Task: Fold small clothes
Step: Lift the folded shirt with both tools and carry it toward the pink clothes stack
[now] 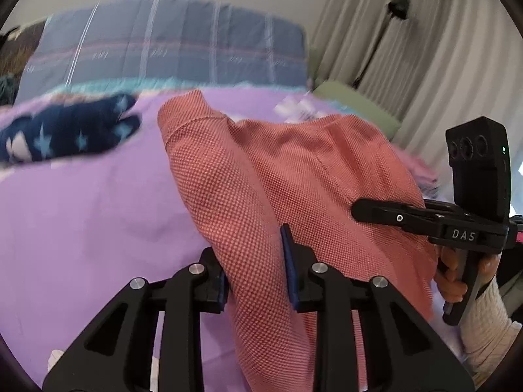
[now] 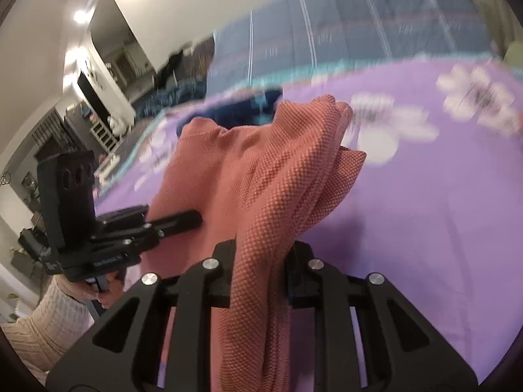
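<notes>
A salmon-pink knit garment (image 1: 261, 170) hangs bunched above the purple bed sheet (image 1: 81, 212), held at two places. In the left wrist view my left gripper (image 1: 256, 271) is shut on one fold, blue pads pressing the cloth from both sides. My right gripper (image 1: 358, 210) comes in from the right, its fingers against the garment's other side, with a hand (image 1: 454, 281) on its grip. In the right wrist view my right gripper (image 2: 261, 271) is shut on a thick gathered fold of the garment (image 2: 278, 170). There my left gripper (image 2: 197, 219) reaches into the cloth from the left.
A navy garment with pale stars (image 1: 65, 130) lies on the sheet at the far left. A blue plaid quilt (image 1: 163, 42) runs along the head of the bed. A green cushion (image 1: 353, 101), curtains (image 1: 441, 65) and a black stand (image 1: 398, 6) are on the right.
</notes>
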Available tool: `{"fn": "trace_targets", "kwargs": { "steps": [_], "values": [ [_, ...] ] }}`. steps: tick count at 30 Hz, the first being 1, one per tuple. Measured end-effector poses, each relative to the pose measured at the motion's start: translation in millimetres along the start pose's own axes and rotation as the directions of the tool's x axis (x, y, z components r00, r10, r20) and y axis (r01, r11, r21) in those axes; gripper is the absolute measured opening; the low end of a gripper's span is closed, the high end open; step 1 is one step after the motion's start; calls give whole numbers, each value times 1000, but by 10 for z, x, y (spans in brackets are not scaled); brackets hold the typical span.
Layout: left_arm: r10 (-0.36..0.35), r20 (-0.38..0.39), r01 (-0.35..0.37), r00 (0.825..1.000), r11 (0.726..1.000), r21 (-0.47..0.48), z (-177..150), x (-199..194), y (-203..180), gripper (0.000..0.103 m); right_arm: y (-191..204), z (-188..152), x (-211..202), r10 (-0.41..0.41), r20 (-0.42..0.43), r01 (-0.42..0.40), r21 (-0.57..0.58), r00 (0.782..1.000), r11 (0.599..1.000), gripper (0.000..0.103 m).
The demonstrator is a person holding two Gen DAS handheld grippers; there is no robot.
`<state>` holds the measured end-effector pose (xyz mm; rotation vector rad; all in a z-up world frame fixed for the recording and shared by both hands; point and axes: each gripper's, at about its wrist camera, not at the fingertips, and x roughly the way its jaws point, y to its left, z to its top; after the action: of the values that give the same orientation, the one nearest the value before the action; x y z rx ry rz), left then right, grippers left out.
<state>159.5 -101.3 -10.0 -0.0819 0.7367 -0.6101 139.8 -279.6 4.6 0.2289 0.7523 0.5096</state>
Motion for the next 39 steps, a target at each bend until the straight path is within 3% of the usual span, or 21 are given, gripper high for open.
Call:
{"fn": "trace_targets", "kwargs": {
  "steps": [4,9,16,21,30,39],
  "values": [
    [-52,78,45,996,994,97,251,-239,-507,28,215,73,-713,-77,146,83,-36,986,996,19],
    [-108,136,76,985,972,222,559,-318,-1261,28,287,80,-1479,-205,279,227,-51,938,972,19],
    [-209,143,148,968,925,351,963,-67,-2257,28,-188,164,-2413,-324,389,343,21,862,939,19],
    [-246,111,182,963,897,403,1306,372,-2878,28,-703,234,-2839,-390,425,389,93,817,917,19],
    [-228,103,157,968,874,460,1730,1154,-3466,28,-1584,587,-3075,-501,433,468,188,749,863,19],
    [-148,112,80,983,882,464,2006,1883,-3636,30,-2370,936,-2748,-566,380,508,249,731,824,19]
  ]
}}
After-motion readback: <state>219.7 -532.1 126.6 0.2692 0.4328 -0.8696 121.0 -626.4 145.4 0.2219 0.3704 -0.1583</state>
